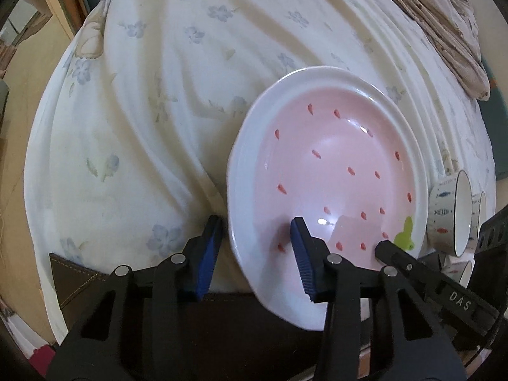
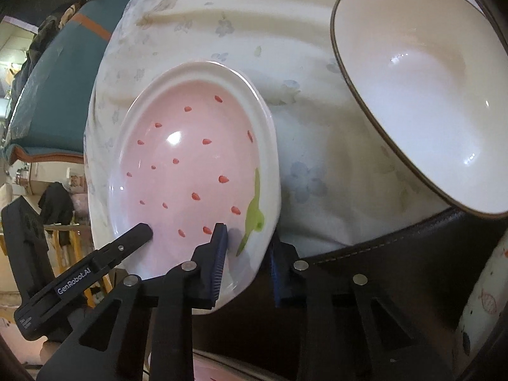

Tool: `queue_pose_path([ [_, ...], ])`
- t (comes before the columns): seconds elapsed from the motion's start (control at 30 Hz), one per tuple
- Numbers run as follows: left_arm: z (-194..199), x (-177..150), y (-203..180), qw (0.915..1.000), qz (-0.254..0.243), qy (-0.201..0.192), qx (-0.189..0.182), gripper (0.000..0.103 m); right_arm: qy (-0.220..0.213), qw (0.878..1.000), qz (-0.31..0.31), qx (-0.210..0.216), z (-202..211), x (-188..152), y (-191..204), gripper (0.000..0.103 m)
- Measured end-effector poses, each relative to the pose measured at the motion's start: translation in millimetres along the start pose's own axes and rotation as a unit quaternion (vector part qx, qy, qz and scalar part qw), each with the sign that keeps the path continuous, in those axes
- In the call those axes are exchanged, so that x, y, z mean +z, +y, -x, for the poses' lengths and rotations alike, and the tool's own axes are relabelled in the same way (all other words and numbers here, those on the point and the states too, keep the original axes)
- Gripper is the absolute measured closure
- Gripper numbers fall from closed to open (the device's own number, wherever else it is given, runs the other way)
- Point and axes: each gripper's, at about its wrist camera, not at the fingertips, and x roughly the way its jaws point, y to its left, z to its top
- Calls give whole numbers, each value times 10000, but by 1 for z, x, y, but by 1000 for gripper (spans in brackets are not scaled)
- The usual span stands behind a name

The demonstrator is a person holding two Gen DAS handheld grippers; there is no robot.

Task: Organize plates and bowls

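A: What is sitting in front of both cameras?

B: A shallow pink ceramic plate with a white rim, red seed-shaped specks and a green leaf mark (image 1: pixel 333 171) is lying on the white floral cloth (image 1: pixel 152 101), near the cloth's near edge, where a dark brown stitched leather surface (image 1: pixel 76 279) is showing from under it.

A: How is the left gripper (image 1: pixel 257 254) standing?

B: Its blue-padded fingers (image 1: pixel 301 254) are straddling the plate's near-left rim, one outside over the cloth, one inside over the pink well. The jaws are standing apart around the rim, and I am not seeing the pads pressing on it.

A: And the right gripper (image 2: pixel 247 260)?

B: It is sitting at the rim by the green leaf. One blue pad is lying inside the plate, the other is half hidden behind the rim's outer side. The jaws are looking clamped on the rim there.

A: Anything beside the plate?

B: A white bowl with a dark thin rim and painted fish on its outside (image 2: pixel 422 101) is lying tipped on its side just beside the plate, with more fish-patterned bowls (image 1: pixel 473 273) close by it.
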Motion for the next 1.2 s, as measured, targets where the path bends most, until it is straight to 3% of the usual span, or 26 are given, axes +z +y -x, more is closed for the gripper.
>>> queue_pose_path([
  [0.1,-2,0,-9,9998,-129,-32,140,62,9,10000,-5,43,-2,2,1,79],
  [0.23,-3,-5,-28,9967,-707,-159,368,63,-71,9998,200,-13,-1,-2,4,76],
  [0.43,16,-4,-13,9980,-462,-377,217,79,-265,9978,595,136,6,-6,12,82],
  [0.57,32,-10,-18,9954,-688,-560,361,79,-427,9962,730,189,17,-8,24,82],
  [1.2,95,-49,-38,9890,-990,-1064,285,81,-639,9932,821,520,63,-36,34,81],
])
